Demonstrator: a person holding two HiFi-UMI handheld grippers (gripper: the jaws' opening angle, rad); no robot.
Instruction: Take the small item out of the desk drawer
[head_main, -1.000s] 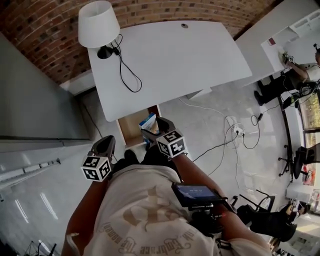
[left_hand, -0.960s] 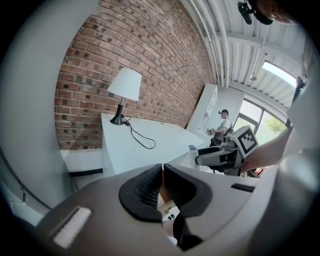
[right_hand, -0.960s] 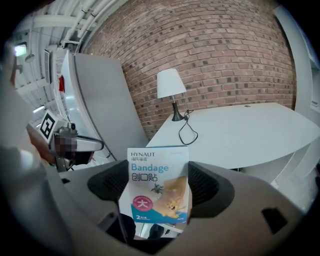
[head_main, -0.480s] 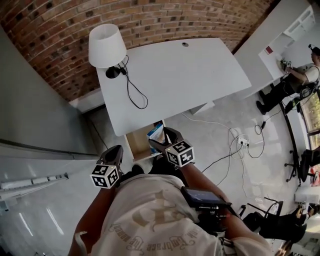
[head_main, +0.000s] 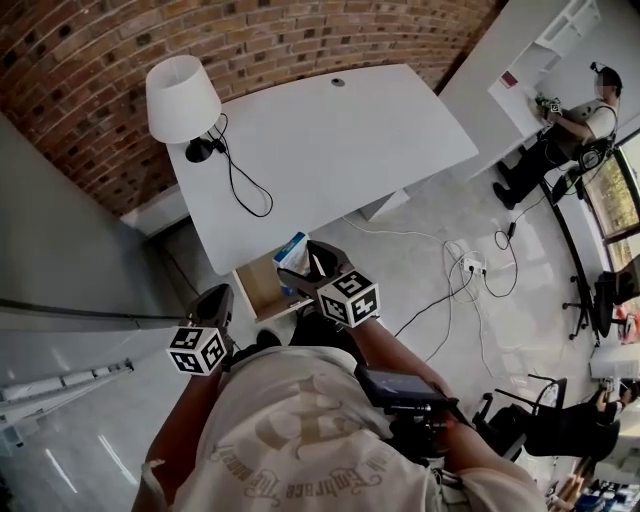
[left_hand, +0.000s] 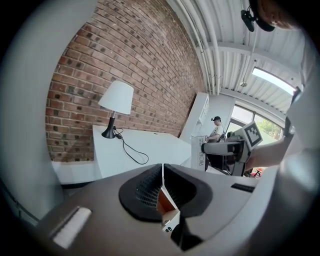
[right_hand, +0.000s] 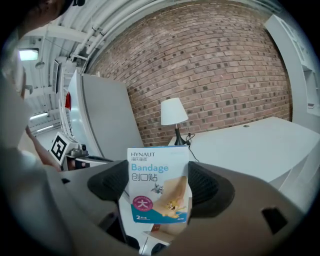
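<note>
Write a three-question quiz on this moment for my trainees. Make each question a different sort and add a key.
1. True or false: the left gripper is shut, with nothing between its jaws.
2. What does the right gripper hold? A) a lamp shade B) a bandage box C) a power cable
3. Fill in: the lamp stands on the white ____ in front of the brick wall.

Key: 1 true; 2 B; 3 desk.

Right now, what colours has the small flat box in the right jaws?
The bandage box is white above, teal below; clearest in the right gripper view.
</note>
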